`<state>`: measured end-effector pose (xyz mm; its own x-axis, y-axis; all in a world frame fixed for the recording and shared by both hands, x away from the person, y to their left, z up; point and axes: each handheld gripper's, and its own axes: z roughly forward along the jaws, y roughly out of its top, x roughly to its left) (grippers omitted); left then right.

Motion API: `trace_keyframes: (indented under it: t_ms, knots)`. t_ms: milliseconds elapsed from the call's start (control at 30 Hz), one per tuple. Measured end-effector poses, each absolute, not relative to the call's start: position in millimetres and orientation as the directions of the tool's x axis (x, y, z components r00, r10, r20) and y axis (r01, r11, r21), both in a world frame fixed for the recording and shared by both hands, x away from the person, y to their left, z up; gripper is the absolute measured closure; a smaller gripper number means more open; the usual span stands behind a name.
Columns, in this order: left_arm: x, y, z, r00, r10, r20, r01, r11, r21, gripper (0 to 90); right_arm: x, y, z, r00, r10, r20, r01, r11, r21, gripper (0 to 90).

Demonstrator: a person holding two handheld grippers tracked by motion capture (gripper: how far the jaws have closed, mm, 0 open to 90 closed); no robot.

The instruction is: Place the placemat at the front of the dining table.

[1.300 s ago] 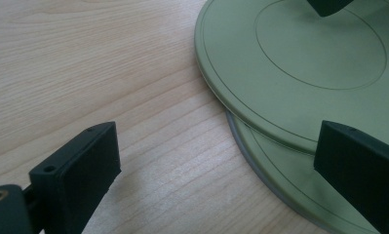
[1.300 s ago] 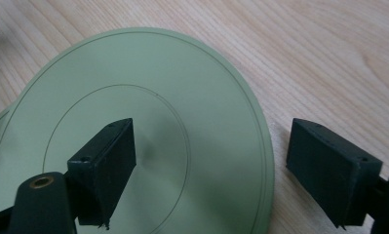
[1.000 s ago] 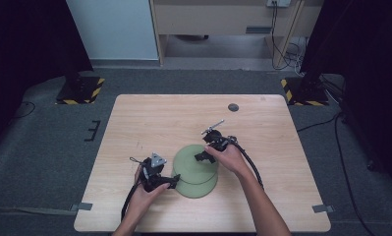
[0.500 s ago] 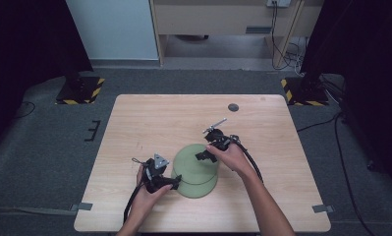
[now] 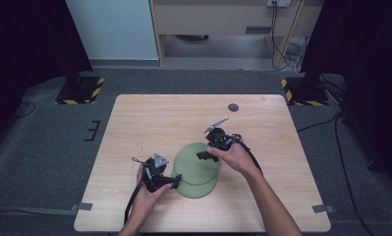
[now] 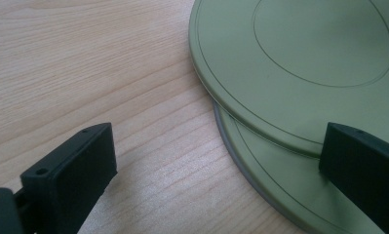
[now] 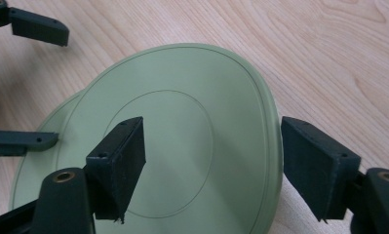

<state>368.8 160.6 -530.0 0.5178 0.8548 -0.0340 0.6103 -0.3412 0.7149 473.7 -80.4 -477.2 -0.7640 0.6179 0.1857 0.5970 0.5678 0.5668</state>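
Note:
Two pale green plates lie stacked near the table's front edge. The upper plate (image 5: 193, 161) (image 7: 192, 92) (image 6: 304, 58) is raised and offset from the lower plate (image 5: 199, 188) (image 6: 267, 187) (image 7: 30, 178). My right gripper (image 5: 203, 156) (image 7: 211, 141) grips the upper plate's rim, one jaw on its face and the other outside the edge; its jaws have just been closing. My left gripper (image 5: 176, 180) (image 6: 219, 144) (image 7: 60, 87) stands open at the stack's left side, one jaw over the wood, the other over the plates' edges.
The wooden table (image 5: 149, 118) has bare room at the back and to both sides. A small dark disc (image 5: 233, 107) lies near its far edge. Cables trail from both grippers toward the front edge.
My right gripper has risen and the upper plate has come up with it, away from the lower plate. The left gripper has stayed in place.

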Motion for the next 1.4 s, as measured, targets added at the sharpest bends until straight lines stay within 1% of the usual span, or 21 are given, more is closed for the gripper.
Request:
trace_keyframes:
  t_ms: [133,400,433,467,533,633,667,700,733,900,1167,1200,1300,1400]
  knots:
    - [369.3,160.9,-529.9,0.517,0.855,-0.039,0.612,-0.338,0.715,0.0,470.8,-82.8,-471.9,-0.777,0.605,0.175,0.575,0.569,0.588,34.2]
    - [369.5,160.5,-529.5,0.514,0.857,-0.037,0.612,-0.336,0.716,0.0,462.0,-87.2,-462.7,-0.818,0.555,0.154,0.522,0.600,0.606,53.3]
    - [369.5,160.5,-529.5,0.514,0.857,-0.037,0.612,-0.336,0.716,0.0,462.0,-87.2,-462.7,-0.818,0.555,0.154,0.522,0.600,0.606,53.3]
    - [369.5,160.5,-529.4,0.513,0.858,-0.036,0.612,-0.336,0.716,0.0,459.3,-86.1,-462.5,-0.825,0.542,0.158,0.519,0.617,0.592,58.9]
    - [369.5,160.6,-529.5,0.513,0.858,-0.035,0.611,-0.336,0.716,0.0,458.2,-85.2,-463.7,-0.831,0.539,0.135,0.508,0.636,0.581,62.9]
    - [369.4,160.8,-529.7,0.512,0.858,-0.037,0.611,-0.334,0.718,0.0,460.1,-86.1,-464.4,-0.828,0.551,0.104,0.499,0.638,0.586,73.6]
    - [369.4,160.8,-529.7,0.512,0.858,-0.037,0.611,-0.334,0.718,0.0,460.1,-86.1,-464.4,-0.828,0.551,0.104,0.499,0.638,0.586,73.6]
    - [369.3,160.7,-529.7,0.511,0.859,-0.035,0.610,-0.334,0.718,0.0,461.6,-87.1,-463.2,-0.815,0.570,0.106,0.511,0.621,0.594,81.4]
    - [369.2,160.7,-529.7,0.512,0.858,-0.034,0.610,-0.335,0.718,0.0,462.0,-87.0,-463.2,-0.813,0.574,0.098,0.510,0.621,0.595,83.5]
    - [368.5,160.5,-529.9,0.512,0.858,-0.031,0.607,-0.337,0.720,0.0,462.0,-84.5,-463.0,-0.803,0.592,0.073,0.514,0.624,0.589,84.7]
    - [367.1,159.3,-531.2,0.508,0.861,-0.020,0.603,-0.338,0.722,0.0,461.5,-81.3,-457.9,-0.794,0.607,0.027,0.496,0.621,0.607,85.4]
    - [366.9,159.5,-531.3,0.508,0.861,-0.019,0.602,-0.339,0.723,0.0,462.4,-81.1,-454.2,-0.789,0.614,0.013,0.495,0.623,0.606,85.5]
    - [366.6,159.5,-531.5,0.507,0.862,-0.020,0.601,-0.337,0.725,0.0,463.0,-81.0,-450.3,-0.788,0.615,0.014,0.493,0.618,0.612,85.5]
    - [366.3,159.9,-532.3,0.504,0.863,-0.026,0.602,-0.329,0.728,0.0,460.9,-81.2,-438.3,-0.790,0.612,0.017,0.483,0.606,0.633,85.6]
